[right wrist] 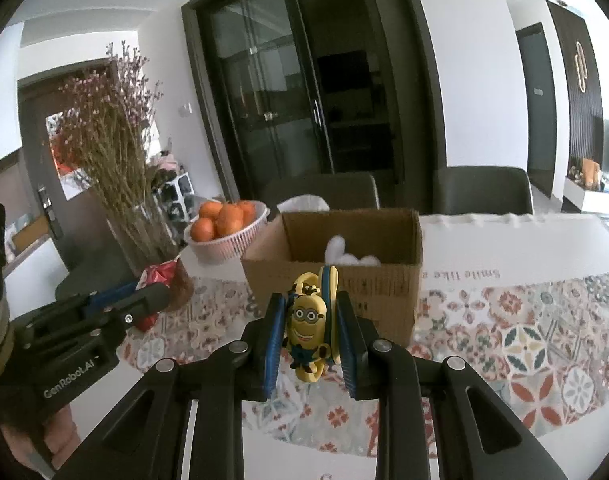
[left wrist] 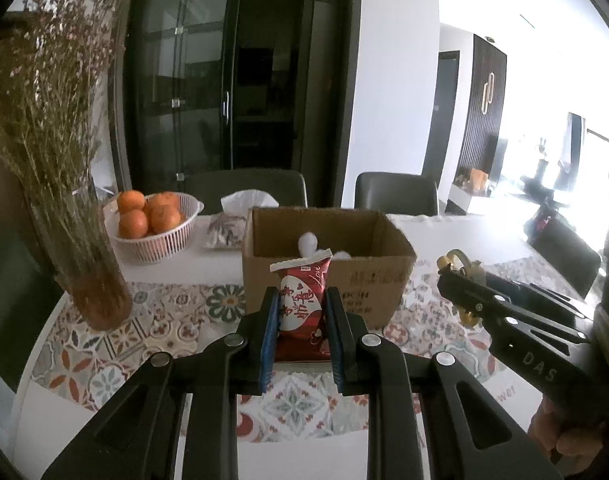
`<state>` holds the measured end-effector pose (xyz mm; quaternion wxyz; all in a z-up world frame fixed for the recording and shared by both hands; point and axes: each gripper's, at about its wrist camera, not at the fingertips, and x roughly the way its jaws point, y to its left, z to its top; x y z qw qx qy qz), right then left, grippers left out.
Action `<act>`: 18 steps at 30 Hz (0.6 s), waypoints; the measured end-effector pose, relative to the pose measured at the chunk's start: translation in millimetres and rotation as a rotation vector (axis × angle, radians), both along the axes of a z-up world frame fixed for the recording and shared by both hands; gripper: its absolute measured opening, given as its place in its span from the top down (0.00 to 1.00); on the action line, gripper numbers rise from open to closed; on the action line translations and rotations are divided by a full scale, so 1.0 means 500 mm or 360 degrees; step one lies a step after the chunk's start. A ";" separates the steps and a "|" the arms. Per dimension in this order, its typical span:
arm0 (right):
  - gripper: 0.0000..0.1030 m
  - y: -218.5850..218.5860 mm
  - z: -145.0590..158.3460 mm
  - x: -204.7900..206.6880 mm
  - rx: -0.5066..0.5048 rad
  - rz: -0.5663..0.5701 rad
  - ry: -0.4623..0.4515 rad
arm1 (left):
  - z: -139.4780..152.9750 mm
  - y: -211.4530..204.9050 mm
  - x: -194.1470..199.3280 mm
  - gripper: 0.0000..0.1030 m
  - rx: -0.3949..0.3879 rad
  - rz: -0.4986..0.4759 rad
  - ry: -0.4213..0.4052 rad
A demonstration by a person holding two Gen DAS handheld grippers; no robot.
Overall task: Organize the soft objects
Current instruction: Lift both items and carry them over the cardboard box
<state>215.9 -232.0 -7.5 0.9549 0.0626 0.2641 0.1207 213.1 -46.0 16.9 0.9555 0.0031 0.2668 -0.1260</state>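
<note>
Red packet (left wrist: 303, 312) and yellow toy (right wrist: 309, 330) clamped between fingers.

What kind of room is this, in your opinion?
Most likely a home dining room: a table with a patterned tablecloth, dining chairs behind it, a basket of oranges and a vase of dried flowers.

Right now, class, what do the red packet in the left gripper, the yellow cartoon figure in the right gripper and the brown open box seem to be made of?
Red packet: probably thin plastic film, glossy, with a crimped top seal.
Yellow cartoon figure: likely soft rubber or moulded PVC; smooth, faintly shiny, with a moulded loop.
Brown open box: corrugated cardboard, matte, with raw-cut edges.
</note>
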 end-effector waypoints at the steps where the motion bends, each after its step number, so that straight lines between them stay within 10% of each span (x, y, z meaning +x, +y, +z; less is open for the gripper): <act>1: 0.75 0.000 0.004 0.004 0.0001 -0.0001 -0.0010 | 0.004 -0.001 0.008 0.77 0.0001 -0.0004 -0.0011; 18: 0.75 -0.013 0.051 0.113 0.0013 -0.0039 -0.0108 | 0.026 -0.027 0.146 0.77 -0.0025 -0.0066 -0.0038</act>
